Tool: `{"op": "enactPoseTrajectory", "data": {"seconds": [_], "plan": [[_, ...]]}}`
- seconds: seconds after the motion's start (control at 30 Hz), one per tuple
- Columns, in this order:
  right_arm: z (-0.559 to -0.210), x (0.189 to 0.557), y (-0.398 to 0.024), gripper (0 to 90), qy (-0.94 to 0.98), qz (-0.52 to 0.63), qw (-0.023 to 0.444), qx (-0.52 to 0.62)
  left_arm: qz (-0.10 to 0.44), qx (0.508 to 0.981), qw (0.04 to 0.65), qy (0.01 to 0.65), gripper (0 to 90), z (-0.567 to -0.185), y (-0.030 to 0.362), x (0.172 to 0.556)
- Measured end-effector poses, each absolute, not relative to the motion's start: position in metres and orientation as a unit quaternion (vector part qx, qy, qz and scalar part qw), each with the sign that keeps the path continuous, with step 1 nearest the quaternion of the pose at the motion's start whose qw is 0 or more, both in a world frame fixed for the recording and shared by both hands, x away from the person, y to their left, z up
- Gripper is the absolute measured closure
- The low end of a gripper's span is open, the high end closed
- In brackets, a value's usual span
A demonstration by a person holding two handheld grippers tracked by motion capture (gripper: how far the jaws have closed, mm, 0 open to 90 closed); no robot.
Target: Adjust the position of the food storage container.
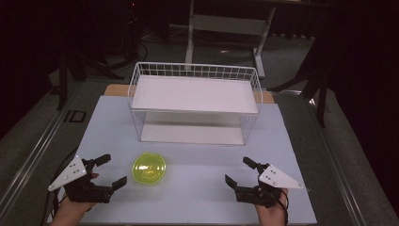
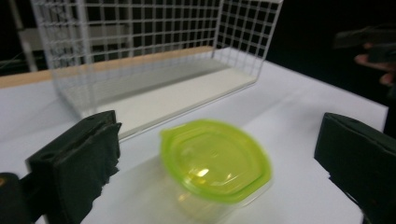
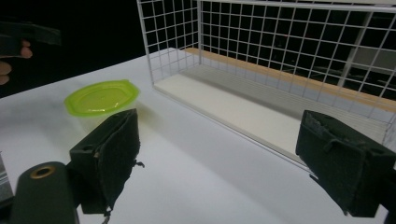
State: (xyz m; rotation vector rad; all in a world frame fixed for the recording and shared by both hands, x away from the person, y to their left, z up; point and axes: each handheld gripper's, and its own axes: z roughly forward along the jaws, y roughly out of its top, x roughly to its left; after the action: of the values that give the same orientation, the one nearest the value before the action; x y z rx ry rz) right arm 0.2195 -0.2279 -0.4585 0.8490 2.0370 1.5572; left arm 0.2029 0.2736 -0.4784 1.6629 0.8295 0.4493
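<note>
Dark floor and black curtains ring the pale table (image 1: 197, 188) where we work, a strip of bare wood showing along its far edge. At the left, our left gripper (image 1: 109, 171) rests low over the near corner, held by our left hand (image 1: 70, 207), its jaws spread wide with nothing between the pads. Its grey three-cornered plate sits on top, tilted outward. Just to the right of it stands the container with the lime-green lid (image 1: 149, 169), a shallow clear tub sitting upright on the table, near the left gripper's jaws but apart from them; in the left gripper view it lies straight ahead between the two black jaws, slightly blurred. Behind it, across the middle of the table, we see the white wire rack (image 1: 195, 104), two-tiered, with a white board on its upper level and another at its base. Farther right, our right gripper (image 1: 242, 172) hovers by the near right edge in our right hand (image 1: 272, 209), jaws likewise wide apart and holding nothing, well clear of the container.
</note>
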Motion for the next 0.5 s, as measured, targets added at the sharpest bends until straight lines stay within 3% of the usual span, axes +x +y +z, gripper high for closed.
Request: {"op": "enactPoseTrajectory", "data": {"seconds": [0.1,0.23,0.3,0.33,0.37,0.5], "plan": [[-0.459,0.22,-0.229,13.8,0.727,0.573,0.194,0.325,0.194,0.719,0.564,0.356,38.5,-0.484,0.282,0.206],[-0.457,0.219,-0.228,14.0,0.725,0.577,0.195,0.321,0.199,0.736,0.528,0.374,47.6,-0.497,0.288,0.212],[-0.457,0.219,-0.227,14.0,0.729,0.573,0.203,0.314,0.19,0.744,0.515,0.382,61.2,-0.503,0.29,0.216],[-0.457,0.219,-0.227,14.0,0.729,0.573,0.203,0.314,0.19,0.75,0.505,0.383,61.2,-0.505,0.29,0.218],[-0.458,0.219,-0.227,14.0,0.73,0.571,0.205,0.316,0.19,0.753,0.499,0.383,70.7,-0.508,0.291,0.219],[-0.46,0.221,-0.229,14.0,0.73,0.569,0.203,0.318,0.171,0.768,0.484,0.383,84.2,-0.515,0.285,0.225]]}}
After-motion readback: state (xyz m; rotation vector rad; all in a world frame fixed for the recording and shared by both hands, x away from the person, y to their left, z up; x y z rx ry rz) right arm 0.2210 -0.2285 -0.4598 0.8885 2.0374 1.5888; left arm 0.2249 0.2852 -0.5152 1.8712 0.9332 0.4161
